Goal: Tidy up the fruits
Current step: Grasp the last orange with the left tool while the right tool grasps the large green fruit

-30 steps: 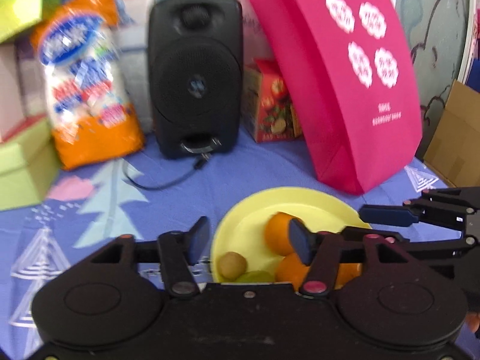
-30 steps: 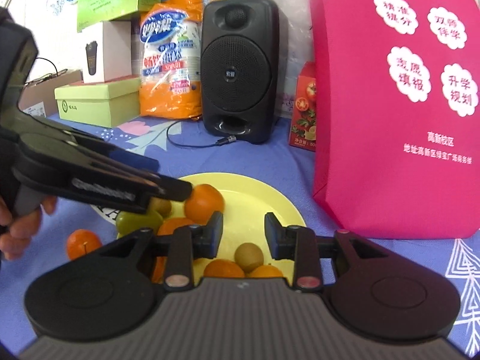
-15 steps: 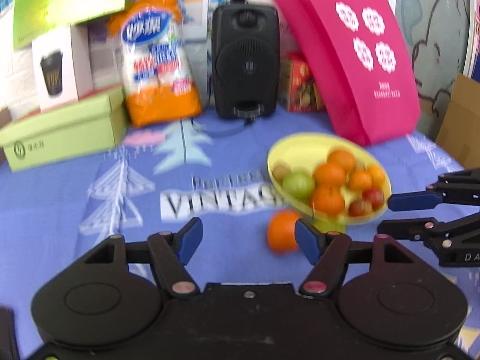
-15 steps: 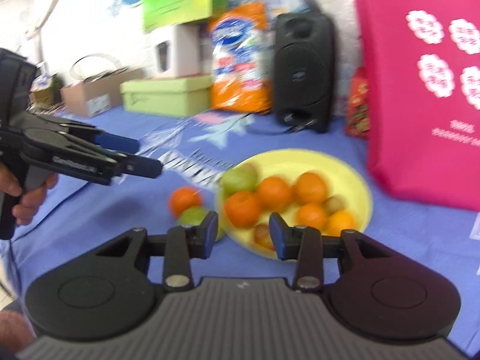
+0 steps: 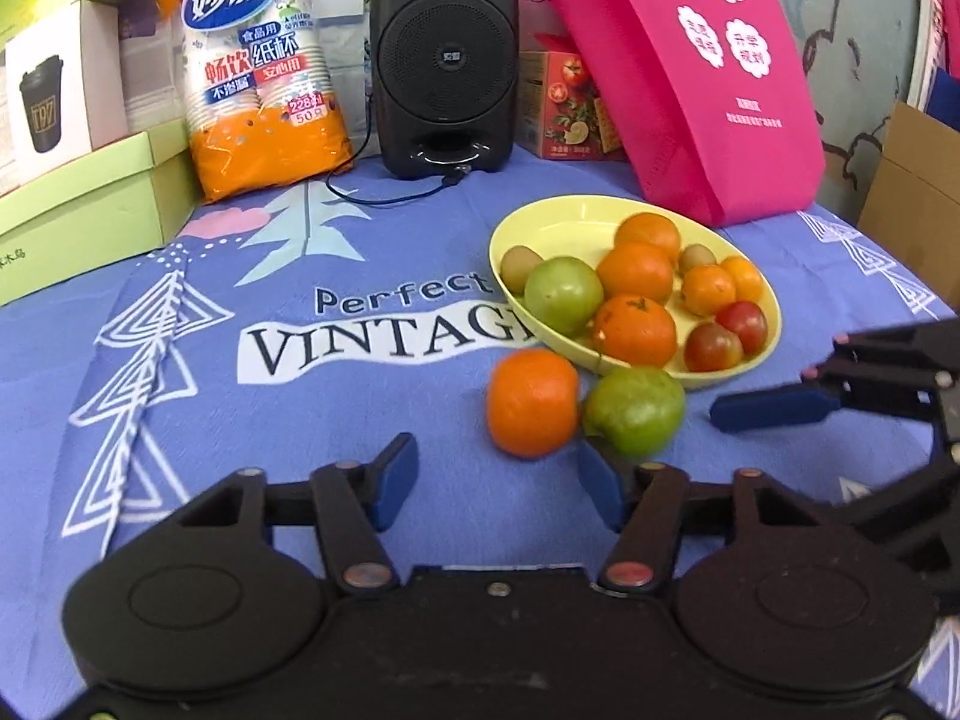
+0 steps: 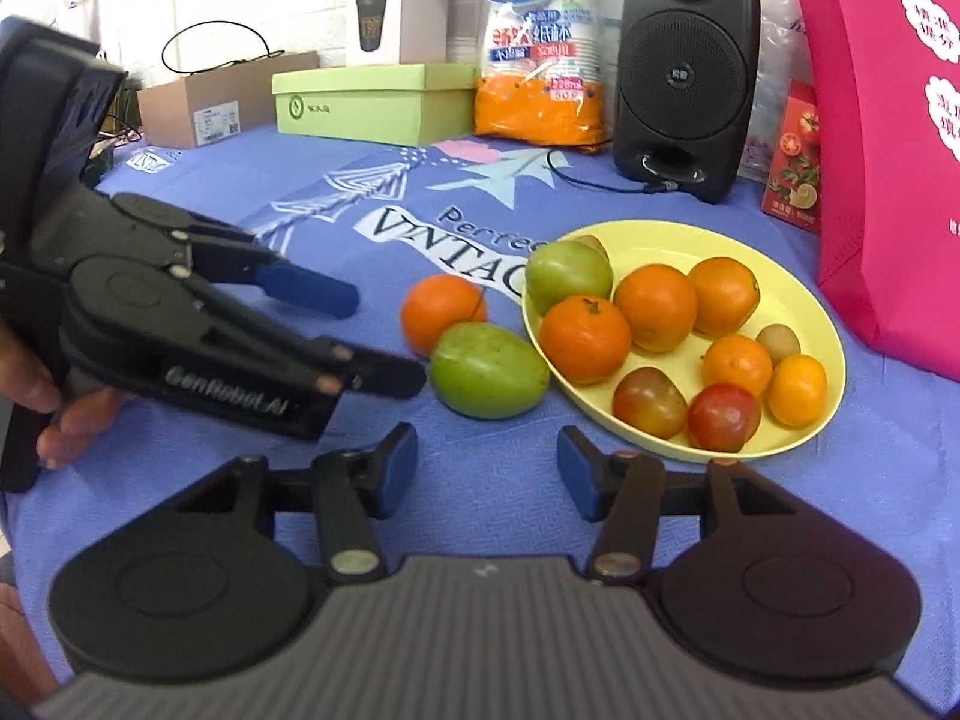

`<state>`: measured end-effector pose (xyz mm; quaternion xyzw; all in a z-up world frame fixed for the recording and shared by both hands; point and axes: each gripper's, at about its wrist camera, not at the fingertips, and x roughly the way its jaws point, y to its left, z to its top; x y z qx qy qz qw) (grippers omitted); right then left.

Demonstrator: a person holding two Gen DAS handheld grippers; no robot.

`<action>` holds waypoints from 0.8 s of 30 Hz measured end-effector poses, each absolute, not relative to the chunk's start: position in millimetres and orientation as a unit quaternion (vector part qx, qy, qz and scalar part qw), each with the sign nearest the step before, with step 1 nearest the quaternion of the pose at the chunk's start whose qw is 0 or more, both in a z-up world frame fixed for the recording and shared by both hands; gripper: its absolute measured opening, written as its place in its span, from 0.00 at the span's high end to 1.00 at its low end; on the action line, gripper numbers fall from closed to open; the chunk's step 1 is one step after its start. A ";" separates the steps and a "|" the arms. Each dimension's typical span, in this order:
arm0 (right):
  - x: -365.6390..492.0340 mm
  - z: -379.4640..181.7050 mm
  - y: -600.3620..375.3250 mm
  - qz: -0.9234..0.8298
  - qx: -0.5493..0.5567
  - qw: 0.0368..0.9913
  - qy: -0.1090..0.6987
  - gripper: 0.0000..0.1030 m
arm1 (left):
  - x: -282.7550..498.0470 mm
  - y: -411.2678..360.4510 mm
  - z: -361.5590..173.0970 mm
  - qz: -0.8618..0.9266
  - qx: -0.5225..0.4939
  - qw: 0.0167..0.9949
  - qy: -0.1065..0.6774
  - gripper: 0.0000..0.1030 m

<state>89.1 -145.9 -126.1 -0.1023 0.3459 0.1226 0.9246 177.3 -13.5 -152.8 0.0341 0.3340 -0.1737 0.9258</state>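
A yellow plate (image 5: 540,222) (image 6: 804,300) holds several oranges, a green tomato (image 5: 563,294), reddish tomatoes and kiwis. An orange (image 5: 531,402) (image 6: 443,312) and a green tomato (image 5: 636,411) (image 6: 487,369) lie on the blue cloth just outside the plate's near-left rim. My left gripper (image 5: 495,483) is open and empty, just short of these two fruits. My right gripper (image 6: 486,474) is open and empty, near the plate's front. Each gripper shows in the other's view, the right one (image 5: 774,408) and the left one (image 6: 354,330).
At the back stand a black speaker (image 5: 444,54) with a cable, an orange pack of paper cups (image 5: 258,66), a pink bag (image 5: 708,72), a small red box (image 5: 561,102) and green boxes (image 5: 90,204). A cardboard box (image 6: 204,102) is far left.
Both grippers have pulled back from the plate toward the table's front. The right gripper's jaws have opened wider. The loose orange and green tomato now lie just ahead of the left gripper.
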 end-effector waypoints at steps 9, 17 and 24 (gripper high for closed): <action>99.3 -129.3 -146.0 0.131 -0.104 0.923 0.346 0.43 | 199.8 -15.6 -152.6 -0.184 0.009 0.928 0.324 0.47; 107.8 -130.2 -140.5 0.138 -0.108 0.921 0.347 0.42 | 218.8 -9.0 -153.5 -0.203 -0.049 0.920 0.331 0.63; 119.2 -131.6 -134.8 0.144 -0.109 0.919 0.352 0.40 | 212.7 -3.2 -151.9 -0.205 -0.040 0.917 0.339 0.64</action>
